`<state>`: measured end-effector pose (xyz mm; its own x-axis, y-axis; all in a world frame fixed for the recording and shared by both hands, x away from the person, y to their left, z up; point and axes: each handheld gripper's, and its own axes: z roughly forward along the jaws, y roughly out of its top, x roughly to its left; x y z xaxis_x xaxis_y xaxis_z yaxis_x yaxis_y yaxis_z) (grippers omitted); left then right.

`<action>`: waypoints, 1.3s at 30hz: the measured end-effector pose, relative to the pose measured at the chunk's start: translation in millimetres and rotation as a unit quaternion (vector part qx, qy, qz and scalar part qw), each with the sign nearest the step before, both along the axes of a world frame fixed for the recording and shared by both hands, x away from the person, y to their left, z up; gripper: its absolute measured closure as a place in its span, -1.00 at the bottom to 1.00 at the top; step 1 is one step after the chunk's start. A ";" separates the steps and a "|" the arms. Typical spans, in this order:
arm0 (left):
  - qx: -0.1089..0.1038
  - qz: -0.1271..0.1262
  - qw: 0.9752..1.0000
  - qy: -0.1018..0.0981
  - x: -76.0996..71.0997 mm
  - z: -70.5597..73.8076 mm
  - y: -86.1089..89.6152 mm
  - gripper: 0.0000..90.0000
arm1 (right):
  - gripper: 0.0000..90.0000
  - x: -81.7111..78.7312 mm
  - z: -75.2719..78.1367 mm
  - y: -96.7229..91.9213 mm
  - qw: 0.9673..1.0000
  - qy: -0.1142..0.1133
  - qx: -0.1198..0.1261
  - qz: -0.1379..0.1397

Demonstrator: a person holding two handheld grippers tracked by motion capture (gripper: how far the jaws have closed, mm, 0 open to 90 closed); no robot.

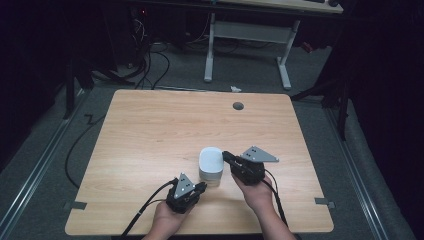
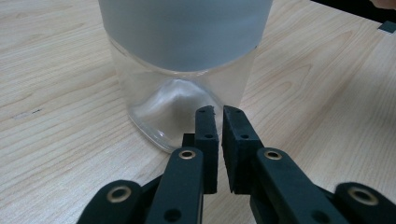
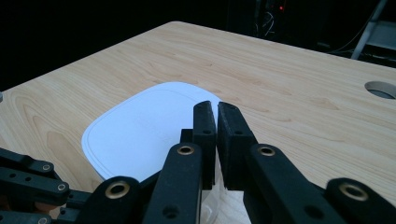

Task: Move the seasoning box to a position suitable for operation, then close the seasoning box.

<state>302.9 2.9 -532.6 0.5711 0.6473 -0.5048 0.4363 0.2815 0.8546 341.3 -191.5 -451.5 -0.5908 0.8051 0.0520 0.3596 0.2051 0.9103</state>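
A clear glass jar (image 1: 210, 175) with a white, rounded-square lid (image 1: 211, 159) stands upright on the wooden desk (image 1: 150, 130), near its front edge and between the two hands. The left gripper (image 1: 200, 188) sits low at the jar's base; in the left gripper view its fingers (image 2: 207, 140) are closed on nothing, with only a thin slit between them, and their tips are just short of the glass wall (image 2: 154, 102). The right gripper (image 1: 226, 155) comes in at lid height; in the right gripper view its fingers (image 3: 205, 135) are likewise closed and empty, hovering over the lid's (image 3: 140, 126) near edge.

The step in hand looks like getting a hold on the jar to take the lid off. To do it well, both sets of fingers should spread wide before closing in, since the jar and lid are far broader than the present gaps. The left should steady the glass low on its flat sides, where it is less likely to tip; the right should span the lid squarely across opposite edges, level with the rim. Glass is slick, so a firm, centred pinch matters.
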 end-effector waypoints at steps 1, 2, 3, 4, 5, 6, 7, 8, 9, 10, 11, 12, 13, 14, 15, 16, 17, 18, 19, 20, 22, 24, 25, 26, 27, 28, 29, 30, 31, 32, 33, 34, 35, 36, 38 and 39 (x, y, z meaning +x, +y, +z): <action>0.000 0.000 1.000 0.000 0.0 0.0 0.0 0.88 | 0.91 -0.5 0.1 -0.6 1.000 0.000 0.001 -0.003; 0.000 0.000 1.000 -0.001 -0.1 0.0 0.0 0.88 | 0.90 -1.0 0.3 -1.5 1.000 0.001 0.000 -0.004; 0.000 0.000 1.000 -0.001 -0.2 0.0 0.0 0.87 | 0.89 -1.0 0.3 -2.6 1.000 -0.001 -0.002 -0.004; 0.000 0.000 1.000 -0.001 -0.3 0.0 0.0 0.87 | 0.88 -1.2 0.2 -3.6 1.000 0.000 -0.003 -0.006; -0.001 0.000 1.000 -0.001 -0.4 0.0 -0.1 0.86 | 0.87 -1.5 0.1 -4.7 1.000 0.001 -0.001 -0.008; -0.002 0.000 1.000 -0.001 -0.5 0.1 -0.1 0.85 | 0.86 -1.4 -0.1 -5.8 1.000 0.001 -0.001 -0.009; -0.001 -0.001 1.000 -0.002 -0.5 0.1 0.0 0.84 | 0.84 -1.6 0.0 -7.1 1.000 0.001 -0.004 -0.012; 0.000 -0.001 1.000 -0.004 -0.8 0.0 0.2 0.83 | 0.83 -1.6 -0.2 -7.9 1.000 0.002 -0.003 -0.013; -0.002 -0.002 1.000 -0.007 -1.6 0.2 0.2 0.82 | 0.82 -1.5 -0.5 -9.6 1.000 0.003 -0.004 -0.015; -0.003 -0.002 1.000 -0.012 -2.6 0.3 0.4 0.81 | 0.80 -1.3 -0.9 -10.9 1.000 0.004 -0.004 -0.017; -0.004 -0.003 1.000 -0.015 -3.2 0.4 0.5 0.81 | 0.78 -1.0 -1.5 -12.1 1.000 0.004 -0.005 -0.019; -0.006 -0.005 1.000 -0.016 -3.7 0.6 0.8 0.80 | 0.76 -0.9 -2.0 -13.0 1.000 0.006 -0.004 -0.020; -0.006 -0.005 1.000 -0.016 -3.7 0.7 1.1 0.80 | 0.73 -0.4 -3.2 -14.7 1.000 0.008 -0.006 -0.023; -0.010 -0.006 1.000 -0.017 -3.8 1.0 2.0 0.79 | 0.66 0.0 -6.1 -16.8 0.999 0.016 -0.005 -0.030; -0.015 -0.007 1.000 -0.019 -4.3 1.4 2.7 0.79 | 0.66 0.0 -6.1 -16.8 0.999 0.016 -0.005 -0.030; -0.020 -0.009 1.000 -0.021 -4.9 1.9 3.2 0.79 | 0.58 0.6 -9.3 -19.5 0.999 0.018 -0.007 -0.034; -0.022 -0.011 0.999 -0.024 -5.4 2.6 4.2 0.79 | 0.58 0.6 -9.3 -19.5 0.999 0.018 -0.007 -0.034; -0.031 -0.015 0.999 -0.023 -6.2 4.7 6.5 0.80 | 0.52 0.8 -12.9 -22.5 0.999 0.021 -0.010 -0.041; -0.031 -0.015 0.999 -0.023 -6.2 4.7 6.5 0.80 | 0.49 1.1 -14.9 -24.2 0.999 0.024 -0.010 -0.046; -0.034 -0.016 0.999 -0.022 -6.7 5.9 7.8 0.80 | 0.47 1.2 -17.1 -26.0 0.998 0.026 -0.010 -0.051; -0.038 -0.019 0.999 -0.021 -8.3 9.4 10.1 0.80 | 0.44 2.0 -19.5 -28.2 0.998 0.025 -0.011 -0.054; -0.037 -0.022 0.999 -0.032 -11.1 15.8 14.6 0.79 | 0.36 2.5 -24.2 -32.4 0.997 0.028 -0.012 -0.066; -0.035 -0.021 0.998 -0.040 -12.0 18.9 17.4 0.79 | 0.32 2.7 -26.6 -34.9 0.997 0.026 -0.014 -0.071; -0.035 -0.022 0.998 -0.044 -12.3 21.2 19.9 0.78 | 0.29 2.5 -29.1 -37.5 0.997 0.024 -0.016 -0.078; -0.033 -0.019 0.998 -0.050 -12.2 24.0 23.5 0.77 | 0.25 2.5 -31.1 -39.5 0.996 0.023 -0.018 -0.082; -0.033 -0.016 0.998 -0.056 -11.7 26.9 27.7 0.76 | 0.23 2.0 -34.1 -42.4 0.996 0.022 -0.022 -0.090; -0.033 -0.010 0.997 -0.064 -10.5 30.2 34.2 0.74 | 0.20 1.6 -37.3 -45.6 0.995 0.017 -0.028 -0.095; -0.032 -0.005 0.997 -0.069 -9.2 31.9 38.2 0.72 | 0.17 0.4 -41.1 -50.4 0.994 0.016 -0.036 -0.103; -0.029 0.002 0.997 -0.074 -6.8 33.9 44.3 0.69 | 0.13 -0.5 -43.3 -53.8 0.993 0.016 -0.040 -0.107; -0.019 0.015 0.996 -0.083 -2.4 35.5 53.1 0.66 | 0.10 -2.0 -46.6 -59.0 0.992 0.015 -0.042 -0.114; -0.010 0.029 0.996 -0.088 2.0 36.1 60.9 0.63 | 0.07 -4.6 -50.6 -66.7 0.991 0.015 -0.043 -0.123; -0.005 0.040 0.995 -0.089 5.8 35.7 67.2 0.56 | 0.00 -8.3 -55.4 -79.7 0.990 0.018 -0.044 -0.133; 0.007 0.058 0.995 -0.084 13.0 33.2 79.0 0.56 | 0.00 -8.3 -55.4 -79.7 0.990 0.018 -0.044 -0.133; 0.020 0.074 0.994 -0.076 19.4 29.0 88.8 0.47 | -0.06 -14.3 -60.3 -98.5 0.988 0.029 -0.036 -0.147; 0.047 0.127 0.990 -0.043 35.4 12.8 115.0 0.42 | -0.14 -22.8 -62.5 -111.0 0.985 0.041 -0.025 -0.166; 0.047 0.127 0.990 -0.043 35.4 12.8 115.0 0.42 | -0.14 -22.8 -62.5 -111.0 0.985 0.041 -0.025 -0.166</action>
